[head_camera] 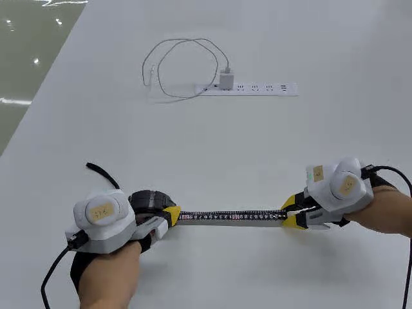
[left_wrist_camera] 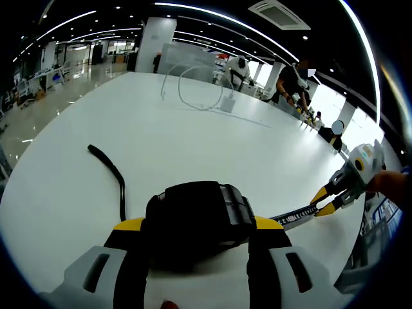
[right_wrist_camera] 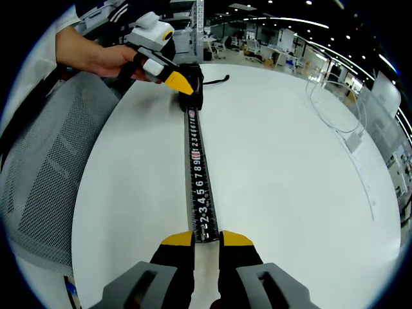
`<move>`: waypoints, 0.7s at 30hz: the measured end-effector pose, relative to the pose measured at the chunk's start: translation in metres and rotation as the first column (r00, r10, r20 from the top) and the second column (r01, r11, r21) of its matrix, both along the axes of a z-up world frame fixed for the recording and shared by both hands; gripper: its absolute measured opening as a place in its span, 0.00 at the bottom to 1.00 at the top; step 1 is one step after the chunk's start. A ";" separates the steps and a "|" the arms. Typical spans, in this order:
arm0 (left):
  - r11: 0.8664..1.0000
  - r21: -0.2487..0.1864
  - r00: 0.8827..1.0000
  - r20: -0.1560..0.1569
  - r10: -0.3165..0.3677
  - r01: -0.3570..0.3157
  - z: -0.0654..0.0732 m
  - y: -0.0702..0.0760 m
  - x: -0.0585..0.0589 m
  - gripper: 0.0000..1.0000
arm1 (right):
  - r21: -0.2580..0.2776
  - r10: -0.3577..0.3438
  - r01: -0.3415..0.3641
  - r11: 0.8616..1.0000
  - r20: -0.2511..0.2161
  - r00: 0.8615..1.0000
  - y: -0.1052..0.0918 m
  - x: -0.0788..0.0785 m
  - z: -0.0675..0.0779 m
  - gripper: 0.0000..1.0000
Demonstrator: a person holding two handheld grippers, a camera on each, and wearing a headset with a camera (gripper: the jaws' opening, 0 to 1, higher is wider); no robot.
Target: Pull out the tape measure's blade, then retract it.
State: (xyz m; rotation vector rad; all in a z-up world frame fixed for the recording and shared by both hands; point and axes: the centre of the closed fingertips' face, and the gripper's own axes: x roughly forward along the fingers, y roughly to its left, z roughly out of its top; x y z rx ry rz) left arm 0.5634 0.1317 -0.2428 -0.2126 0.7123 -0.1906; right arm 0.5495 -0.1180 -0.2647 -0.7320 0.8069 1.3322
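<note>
Here the left gripper is clamped on the tape case, anchoring it on the table. The right gripper pinches the blade tip, holding it stretched flat between them. Extension looks done, retraction pending.

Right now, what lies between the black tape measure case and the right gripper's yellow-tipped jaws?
The numbered blade, stretched over the white table from the black tape measure case to the right gripper, as the head view shows.
</note>
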 end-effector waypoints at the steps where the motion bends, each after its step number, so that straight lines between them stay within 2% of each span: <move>1: 1.000 -0.001 1.000 0.000 0.000 0.000 0.000 0.000 0.000 0.58 | 0.001 0.000 0.000 1.000 0.000 1.000 0.001 0.000 0.000 0.09; 21: 1.000 -0.018 1.000 -0.003 0.001 -0.001 -0.001 0.001 0.000 0.58 | 0.005 0.009 -0.009 1.000 -0.005 1.000 0.019 0.003 -0.002 0.09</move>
